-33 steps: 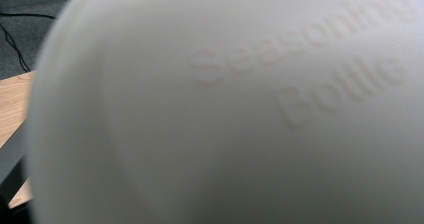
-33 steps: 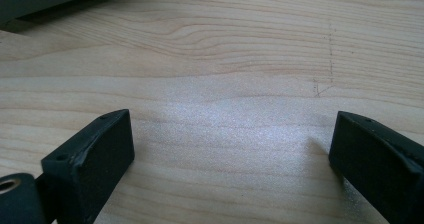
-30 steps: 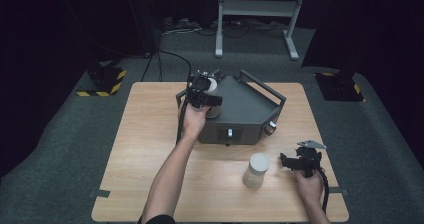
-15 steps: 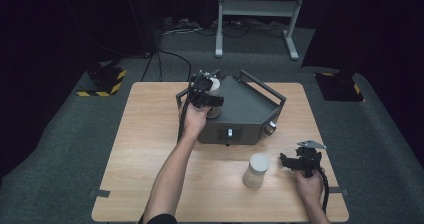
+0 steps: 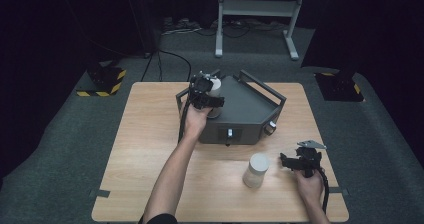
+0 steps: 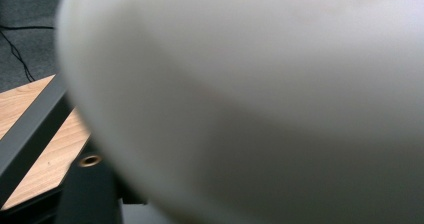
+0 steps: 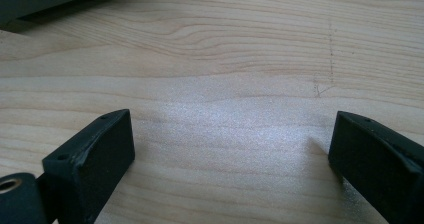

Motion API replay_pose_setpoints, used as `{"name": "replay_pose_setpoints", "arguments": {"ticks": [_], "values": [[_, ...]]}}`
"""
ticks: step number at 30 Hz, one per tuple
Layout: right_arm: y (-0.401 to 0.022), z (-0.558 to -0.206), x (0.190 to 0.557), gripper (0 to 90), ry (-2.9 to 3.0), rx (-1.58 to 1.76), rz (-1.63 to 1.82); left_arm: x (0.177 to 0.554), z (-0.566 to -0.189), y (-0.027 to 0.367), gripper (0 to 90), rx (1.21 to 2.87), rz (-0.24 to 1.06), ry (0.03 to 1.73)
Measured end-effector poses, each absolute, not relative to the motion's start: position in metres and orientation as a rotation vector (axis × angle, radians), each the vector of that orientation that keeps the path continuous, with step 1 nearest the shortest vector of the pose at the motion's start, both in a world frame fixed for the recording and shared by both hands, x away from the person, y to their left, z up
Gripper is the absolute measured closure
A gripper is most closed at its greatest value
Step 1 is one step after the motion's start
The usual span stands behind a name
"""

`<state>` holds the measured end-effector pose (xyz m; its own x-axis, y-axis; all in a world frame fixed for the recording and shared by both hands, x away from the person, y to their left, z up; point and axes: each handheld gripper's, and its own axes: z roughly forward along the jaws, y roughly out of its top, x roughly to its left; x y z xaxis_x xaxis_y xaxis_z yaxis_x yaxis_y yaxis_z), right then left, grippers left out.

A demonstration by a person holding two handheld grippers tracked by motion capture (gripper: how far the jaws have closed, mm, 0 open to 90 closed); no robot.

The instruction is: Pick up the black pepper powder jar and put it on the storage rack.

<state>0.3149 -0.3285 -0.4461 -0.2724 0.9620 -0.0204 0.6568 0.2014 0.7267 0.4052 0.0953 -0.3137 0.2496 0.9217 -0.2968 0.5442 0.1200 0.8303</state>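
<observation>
Between the earlier high views and this one, neither hand is shifting noticeably; the one change is at the left hand-held gripper (image 5: 206, 95), whose jaws have just been opening around the white jar (image 5: 215, 88) that is standing on the dark grey machine (image 5: 245, 111). In the left gripper view the jar's pale wall (image 6: 260, 99) is lying very close to the lens, so whether the pads are still pressing on it cannot be told.

Judged progress: the first jar is apparently being set down on the machine's top, near its left rear corner — that placement is looking close to finished. The second white jar (image 5: 256, 170) is standing upright on the tabletop (image 5: 150, 149), in front of the machine and just to the left of the right hand-held gripper (image 5: 289, 162), and is probably still to be handled.

The right hand-held gripper (image 7: 230, 149) is resting low over bare wood, jaws apart with nothing between them.

Obstructions: the machine's raised frame bars (image 5: 262, 86) are bordering the top plate — a withdrawing left gripper may need to clear them.
</observation>
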Motion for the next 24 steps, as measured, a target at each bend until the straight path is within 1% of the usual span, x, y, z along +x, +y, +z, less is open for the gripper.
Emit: {"name": "replay_pose_setpoints", "arguments": {"ticks": [3, 8, 24], "values": [[-0.329, -0.446, 0.315, 3.9, 2.005, 1.502, 0.846, 0.400, -0.316, 0.097, 8.8, 1.523, 0.514, 1.413], [-0.328, -0.446, 0.315, 4.0, 2.004, 1.503, 0.847, 0.392, -0.316, 0.105, 5.3, 1.493, 0.520, 1.396], [-0.328, -0.446, 0.315, 3.9, 2.004, 1.504, 0.847, 0.365, -0.316, 0.124, 4.1, 1.469, 0.516, 1.334]]}}
